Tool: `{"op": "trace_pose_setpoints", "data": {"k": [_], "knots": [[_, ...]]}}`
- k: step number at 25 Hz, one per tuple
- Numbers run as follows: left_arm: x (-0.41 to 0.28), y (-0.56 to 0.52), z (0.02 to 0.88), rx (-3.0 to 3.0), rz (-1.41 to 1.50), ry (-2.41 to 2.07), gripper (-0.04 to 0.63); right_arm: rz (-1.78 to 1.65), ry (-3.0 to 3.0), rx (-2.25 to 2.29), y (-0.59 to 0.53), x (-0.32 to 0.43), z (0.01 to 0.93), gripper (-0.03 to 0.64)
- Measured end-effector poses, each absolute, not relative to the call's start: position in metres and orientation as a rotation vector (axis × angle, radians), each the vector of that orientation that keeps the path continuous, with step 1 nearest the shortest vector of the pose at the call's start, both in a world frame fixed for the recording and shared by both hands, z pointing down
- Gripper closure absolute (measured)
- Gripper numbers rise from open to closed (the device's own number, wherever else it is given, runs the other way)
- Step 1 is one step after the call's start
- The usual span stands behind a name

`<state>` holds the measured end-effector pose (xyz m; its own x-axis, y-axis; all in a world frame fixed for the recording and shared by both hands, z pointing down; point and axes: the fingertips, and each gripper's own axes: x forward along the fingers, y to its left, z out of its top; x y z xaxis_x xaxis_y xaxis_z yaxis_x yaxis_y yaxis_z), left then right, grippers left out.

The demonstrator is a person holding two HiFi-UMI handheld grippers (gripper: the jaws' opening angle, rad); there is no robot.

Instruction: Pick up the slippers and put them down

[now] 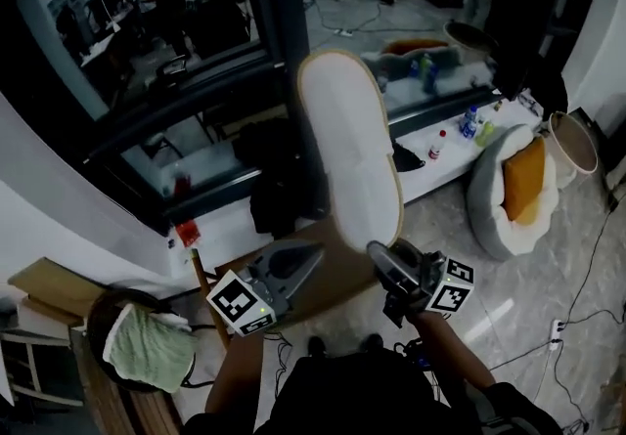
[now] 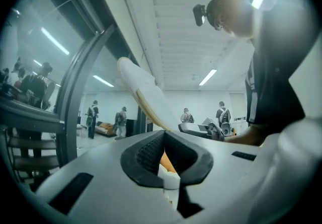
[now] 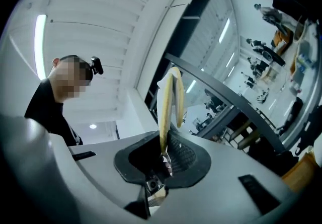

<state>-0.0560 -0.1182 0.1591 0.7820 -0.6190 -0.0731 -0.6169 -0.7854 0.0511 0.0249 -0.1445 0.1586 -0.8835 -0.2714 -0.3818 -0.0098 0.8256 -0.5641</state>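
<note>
A white slipper with a tan rim is held upright in the air, its sole facing the head view. My right gripper is shut on its lower end; in the right gripper view the slipper stands edge-on out of the jaws, with a second tan strip beside it. My left gripper sits just left of that end. In the left gripper view a white and tan edge is pinched between its jaws and the slipper rises up to the left. Whether that edge belongs to the same slipper or a second one is hidden.
A dark-framed glass wall stands right behind the slipper. Below are a brown table, a round stool with a green towel, a white ledge carrying bottles, a seat with an orange cushion, and floor cables at the right.
</note>
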Motion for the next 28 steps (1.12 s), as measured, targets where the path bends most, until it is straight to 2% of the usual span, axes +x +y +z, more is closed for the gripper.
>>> {"op": "trace_pose_setpoints", "data": {"k": [12,28], "knots": [[-0.041,-0.099,0.103,3.123,-0.147,-0.974,0.584,-0.441,2.553,-0.164,-0.129,0.038,0.085,0.571],[-0.029,-0.095,0.103,3.179,-0.147,-0.899,0.584,-0.436,2.544,-0.164,-0.130,0.043,0.090,0.571]]}}
